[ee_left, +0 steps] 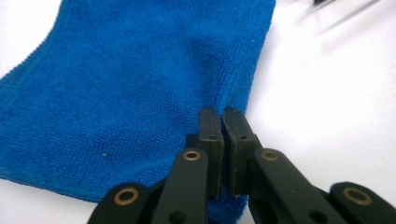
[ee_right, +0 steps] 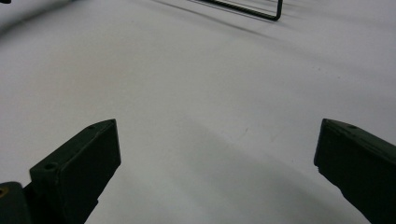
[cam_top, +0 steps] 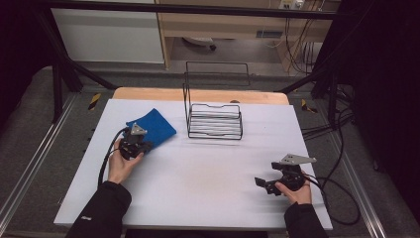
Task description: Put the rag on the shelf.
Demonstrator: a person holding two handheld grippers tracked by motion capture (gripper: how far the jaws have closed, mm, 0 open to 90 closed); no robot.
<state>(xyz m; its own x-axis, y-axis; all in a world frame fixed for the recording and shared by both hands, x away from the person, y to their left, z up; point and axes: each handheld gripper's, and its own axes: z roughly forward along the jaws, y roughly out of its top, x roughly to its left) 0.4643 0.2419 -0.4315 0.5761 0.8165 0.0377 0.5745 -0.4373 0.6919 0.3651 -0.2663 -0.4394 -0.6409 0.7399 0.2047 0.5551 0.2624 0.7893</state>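
Lying flat on the left part of the white table [cam_top: 198,173], the blue cloth [cam_top: 153,130] has its near edge pinched between the jaws of the left gripper [ee_left: 222,122], which are clenched almost together on a thin fold of fabric. The hold takes in little material close to the hem; in my judgement a quick lift or sideways pull could slip the fold free, or drag the whole cloth across the table rather than raise it. The wire rack [cam_top: 215,119] stands near the cloth's far side, and a swinging corner could snag on its wires. The right gripper [cam_top: 262,184] rests well apart at the right near edge, its jaws spread wide on nothing, so it offers the cloth no support.

How deep the fold sits between the pads cannot be told, since the jaws cover it. Whether the cloth is single or doubled is unclear. The rack's top frame fades into the dark background.
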